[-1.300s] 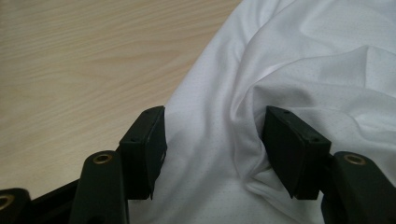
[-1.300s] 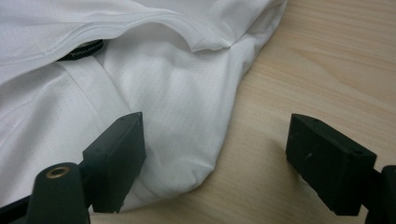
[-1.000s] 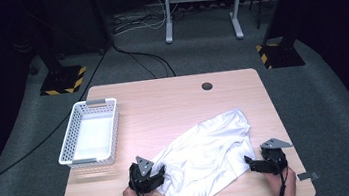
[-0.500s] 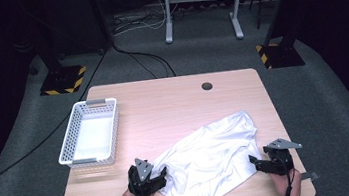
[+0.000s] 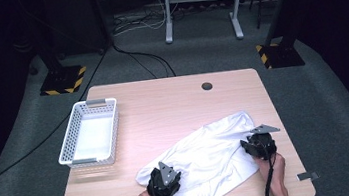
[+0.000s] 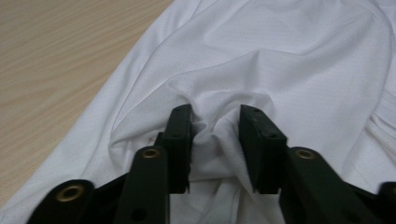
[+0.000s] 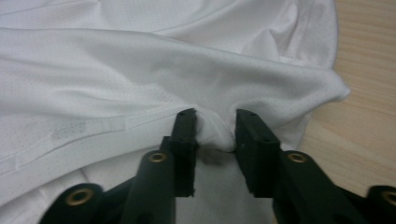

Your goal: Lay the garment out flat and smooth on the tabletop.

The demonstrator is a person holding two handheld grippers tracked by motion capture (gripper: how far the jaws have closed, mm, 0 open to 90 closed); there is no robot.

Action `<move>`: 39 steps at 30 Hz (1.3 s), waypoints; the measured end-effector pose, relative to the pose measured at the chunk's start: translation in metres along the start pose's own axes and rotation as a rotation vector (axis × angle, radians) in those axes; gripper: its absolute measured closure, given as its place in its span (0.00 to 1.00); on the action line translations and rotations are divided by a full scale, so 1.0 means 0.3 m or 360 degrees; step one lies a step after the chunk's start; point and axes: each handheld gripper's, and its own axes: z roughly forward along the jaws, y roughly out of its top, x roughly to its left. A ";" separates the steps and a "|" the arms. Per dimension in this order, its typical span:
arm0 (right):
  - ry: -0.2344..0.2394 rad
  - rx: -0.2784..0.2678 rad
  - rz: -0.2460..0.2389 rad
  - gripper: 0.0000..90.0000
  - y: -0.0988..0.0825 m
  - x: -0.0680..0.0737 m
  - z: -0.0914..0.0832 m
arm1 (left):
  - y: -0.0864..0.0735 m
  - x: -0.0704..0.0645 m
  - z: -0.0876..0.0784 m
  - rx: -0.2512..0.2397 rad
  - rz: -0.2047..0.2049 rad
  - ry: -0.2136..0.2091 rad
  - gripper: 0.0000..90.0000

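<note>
White shirt (image 5: 210,156) lies crumpled on the near right part of the wooden table (image 5: 164,109). Your left gripper (image 6: 215,122) sits at its near left edge; the jaws have just been closing and now pinch a bunched fold between them. Your right gripper (image 7: 215,126) is at the shirt's right edge, jaws likewise just closing, cloth gathered tight between the pads. In the high view both grippers rest low on the fabric, well apart. White basket (image 5: 90,133) stands at the table's left, clear of the shirt.
</note>
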 end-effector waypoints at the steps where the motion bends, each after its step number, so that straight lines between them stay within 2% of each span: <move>1: 0.0002 -0.0007 -0.0007 0.85 -0.001 0.002 -0.002 | -0.002 0.006 -0.001 -0.0009 -0.0003 -0.0007 0.85; 3: 0.0004 -0.0033 -0.0022 0.89 -0.003 0.011 -0.010 | -0.004 0.011 -0.001 -0.0014 -0.0001 -0.0015 0.91; 7: 0.0010 -0.0079 -0.0053 0.91 -0.002 0.037 -0.040 | -0.007 0.019 -0.004 -0.0045 0.0028 -0.0019 0.93; 10: 0.0020 -0.0141 -0.0082 0.91 -0.005 0.067 -0.098 | -0.005 0.039 -0.037 -0.0094 -0.0006 0.0003 0.93; 14: 0.0024 -0.0234 -0.0136 0.91 -0.012 0.109 -0.198 | -0.006 0.091 -0.096 -0.0177 -0.0085 0.0082 0.93; 15: 0.0024 -0.0260 -0.0144 0.91 -0.009 0.118 -0.220 | -0.006 0.091 -0.096 -0.0177 -0.0085 0.0082 0.93; 18: 0.0023 -0.0310 -0.0168 0.92 0.012 0.127 -0.245 | 0.008 0.152 -0.115 -0.0205 -0.0130 0.0150 0.93; 19: 0.0034 -0.0330 -0.0200 0.92 0.065 0.124 -0.232 | 0.022 0.176 -0.110 -0.0209 -0.0146 0.0171 0.93; 20: 0.0048 -0.0324 -0.0212 0.92 0.103 0.117 -0.208 | 0.060 0.225 -0.083 -0.0194 -0.0141 0.0234 0.93; 21: 0.0061 -0.0317 -0.0232 0.92 0.146 0.107 -0.176 | 0.082 0.249 -0.063 -0.0179 -0.0141 0.0264 0.93; 22: 0.0062 -0.0300 -0.0249 0.92 0.194 0.097 -0.137 | 0.082 0.249 -0.063 -0.0179 -0.0141 0.0264 0.93; 23: 0.0051 -0.0280 -0.0263 0.92 0.244 0.086 -0.092 | 0.124 0.300 -0.014 -0.0140 -0.0157 0.0311 0.93; 24: 0.0042 -0.0263 -0.0280 0.92 0.294 0.075 -0.044 | 0.141 0.323 0.012 -0.0125 -0.0171 0.0349 0.93; 25: 0.0042 -0.0232 -0.0273 0.92 0.342 0.064 0.006 | 0.141 0.323 0.012 -0.0125 -0.0171 0.0349 0.93; 26: 0.0048 -0.0191 -0.0263 0.91 0.384 0.056 0.059 | 0.156 0.346 0.035 -0.0101 -0.0193 0.0364 0.93; 27: 0.0038 -0.0148 -0.0248 0.89 0.415 0.051 0.107 | 0.171 0.380 0.072 -0.0076 -0.0248 0.0398 0.91; 28: 0.0038 -0.0148 -0.0248 0.89 0.415 0.051 0.107 | 0.171 0.380 0.072 -0.0076 -0.0248 0.0398 0.88; 29: 0.0023 -0.0046 -0.0225 0.75 0.440 0.048 0.175 | 0.173 0.389 0.085 -0.0031 -0.0284 0.0406 0.79; 30: 0.0001 -0.0015 -0.0217 0.68 0.440 0.047 0.186 | 0.173 0.389 0.085 -0.0031 -0.0284 0.0406 0.69; 32: 0.0011 -0.0049 -0.0160 0.59 0.414 0.036 0.162 | 0.160 0.375 0.072 -0.0024 -0.0285 0.0390 0.56; 33: 0.0011 -0.0049 -0.0160 0.59 0.414 0.036 0.162 | 0.150 0.363 0.065 -0.0032 -0.0268 0.0381 0.56; 34: 0.0027 -0.0094 -0.0120 0.53 0.372 0.019 0.114 | 0.132 0.337 0.055 -0.0024 -0.0229 0.0334 0.47; 35: 0.0045 -0.0091 -0.0113 0.50 0.348 0.008 0.094 | 0.123 0.323 0.053 -0.0016 -0.0203 0.0326 0.45; 36: 0.0045 -0.0091 -0.0113 0.50 0.348 0.008 0.094 | 0.123 0.323 0.053 -0.0016 -0.0203 0.0326 0.43; 37: 0.0067 -0.0047 -0.0109 0.44 0.297 -0.015 0.077 | 0.111 0.298 0.062 0.0013 -0.0142 0.0289 0.42; 39: 0.0083 0.0033 -0.0118 0.42 0.246 -0.038 0.089 | 0.107 0.286 0.070 0.0030 -0.0120 0.0286 0.42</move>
